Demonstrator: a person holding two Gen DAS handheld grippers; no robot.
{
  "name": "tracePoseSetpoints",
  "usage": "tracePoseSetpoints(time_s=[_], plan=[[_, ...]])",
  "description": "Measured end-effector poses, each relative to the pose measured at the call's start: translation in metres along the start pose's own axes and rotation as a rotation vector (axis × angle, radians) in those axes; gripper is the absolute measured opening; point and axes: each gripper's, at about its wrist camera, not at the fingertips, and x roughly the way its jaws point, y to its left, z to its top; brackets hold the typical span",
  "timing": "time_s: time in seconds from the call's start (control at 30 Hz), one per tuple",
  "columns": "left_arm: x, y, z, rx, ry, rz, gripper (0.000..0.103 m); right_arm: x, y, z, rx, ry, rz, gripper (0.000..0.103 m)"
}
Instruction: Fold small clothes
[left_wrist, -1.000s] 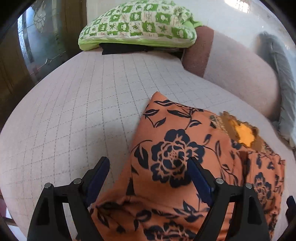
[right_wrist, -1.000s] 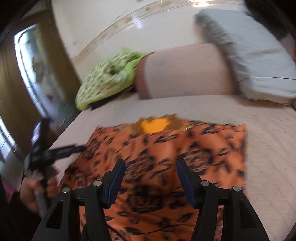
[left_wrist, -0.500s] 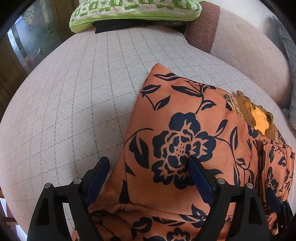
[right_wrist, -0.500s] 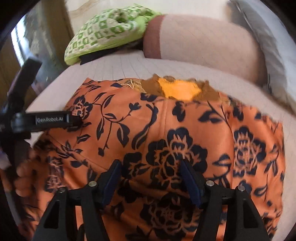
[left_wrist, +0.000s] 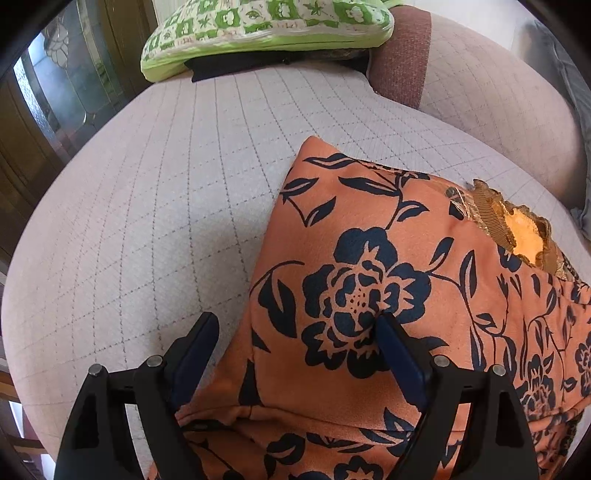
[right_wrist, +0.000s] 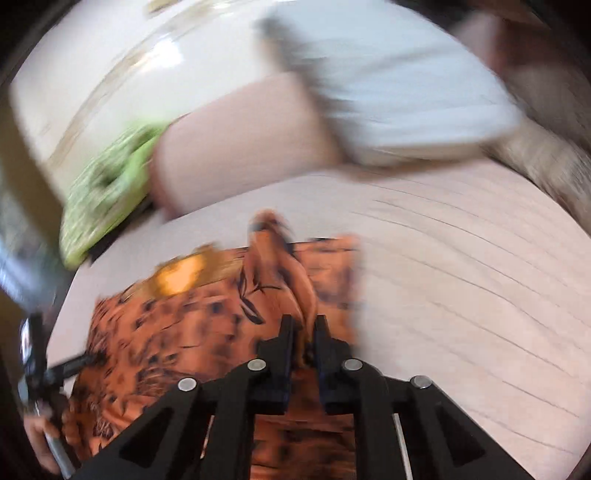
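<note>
An orange garment with dark blue flowers (left_wrist: 369, 280) lies on a pale checked sofa seat (left_wrist: 166, 206), its gold-trimmed neckline (left_wrist: 524, 236) at the right. My left gripper (left_wrist: 295, 328) is open, its jaws wide apart over the garment's left edge, the right finger (left_wrist: 397, 354) resting on the cloth. In the blurred right wrist view, my right gripper (right_wrist: 303, 325) is shut on a raised ridge of the garment (right_wrist: 280, 269). The left gripper (right_wrist: 48, 369) and the hand holding it show at the lower left there.
A green patterned cushion (left_wrist: 258, 33) on something black lies at the sofa's far end. A padded pink backrest (left_wrist: 498, 122) runs along the right. A grey pillow (right_wrist: 399, 96) leans on it. A dark wooden cabinet with glass (left_wrist: 48, 103) stands at left.
My right gripper has closed on the garment and pulled a ridge of cloth up and back, blurring its view. My left gripper has stayed open over the garment's left edge.
</note>
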Motion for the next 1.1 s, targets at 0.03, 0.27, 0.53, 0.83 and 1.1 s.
tracePoseSetpoints(time_s=[0.03, 0.27, 0.53, 0.83, 1.1], plan=[[-0.001, -0.001, 0.000, 0.005, -0.007, 0.011, 0.088, 0.001, -0.015, 0.000, 0.039, 0.019, -0.020, 0.013], [-0.030, -0.020, -0.004, 0.034, -0.168, 0.095, 0.088, -0.013, -0.054, 0.006, 0.156, -0.051, 0.052, 0.016], [-0.042, -0.070, -0.019, 0.202, -0.237, 0.020, 0.088, 0.019, 0.035, 0.003, -0.141, -0.044, 0.131, 0.016], [-0.032, -0.067, -0.021, 0.155, -0.172, 0.002, 0.090, 0.047, 0.031, 0.000, -0.133, 0.092, 0.113, 0.018], [-0.018, -0.080, -0.027, 0.230, -0.115, -0.019, 0.095, 0.080, 0.040, -0.005, -0.149, 0.082, 0.042, 0.068]])
